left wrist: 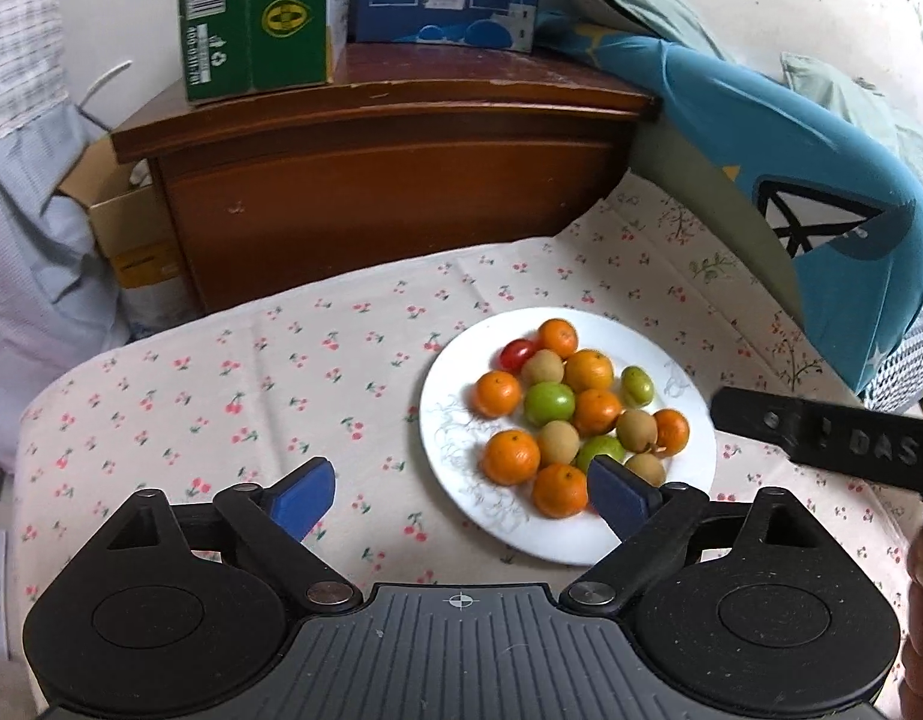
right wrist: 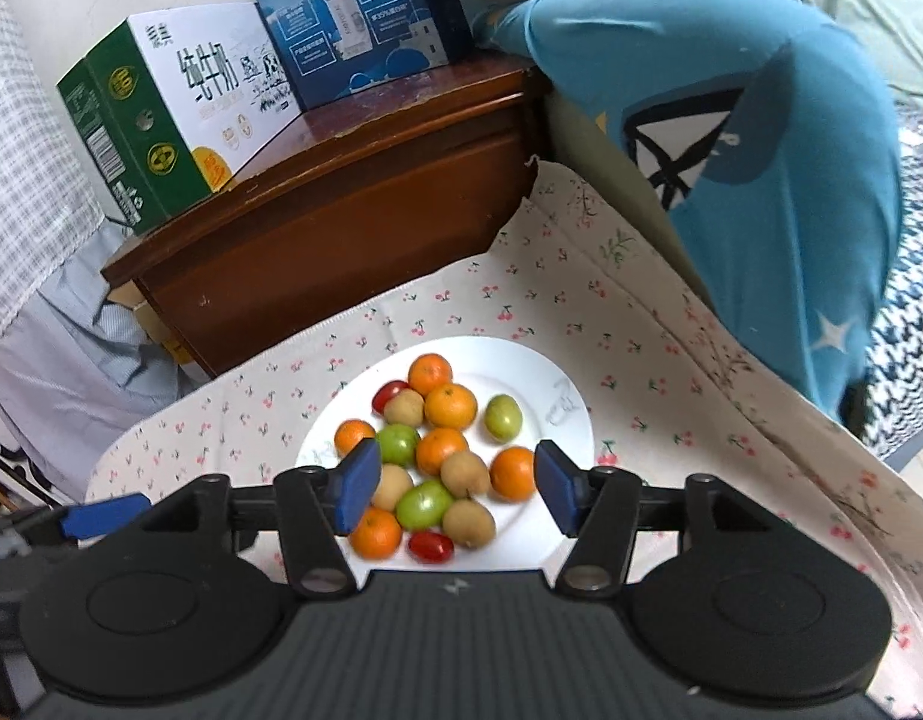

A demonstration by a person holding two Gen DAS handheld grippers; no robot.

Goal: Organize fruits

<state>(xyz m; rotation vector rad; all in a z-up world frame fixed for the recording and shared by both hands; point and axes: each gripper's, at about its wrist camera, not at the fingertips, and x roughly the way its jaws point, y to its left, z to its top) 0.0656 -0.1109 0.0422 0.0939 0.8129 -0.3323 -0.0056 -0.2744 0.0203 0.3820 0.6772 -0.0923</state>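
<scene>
With both the left gripper (left wrist: 458, 501) and the right gripper (right wrist: 455, 489) released and empty above the white plate (left wrist: 695, 420) near the bed's corner, the piled fruits (left wrist: 572, 414) risk rolling off if fingers (right wrist: 358, 489) nudge neighbouring ones.

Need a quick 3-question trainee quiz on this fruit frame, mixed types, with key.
1. True or false: the left gripper holds a fruit between its blue fingers.
2. Where do the fruits lie? A) cardboard box B) round white plate C) wooden cabinet top
3. Fill in: the lone oval green fruit near the plate's far right side touches ____ other fruits.

Key: 1 false, both it and the right gripper are open and empty; 2 B; 3 no.
</scene>
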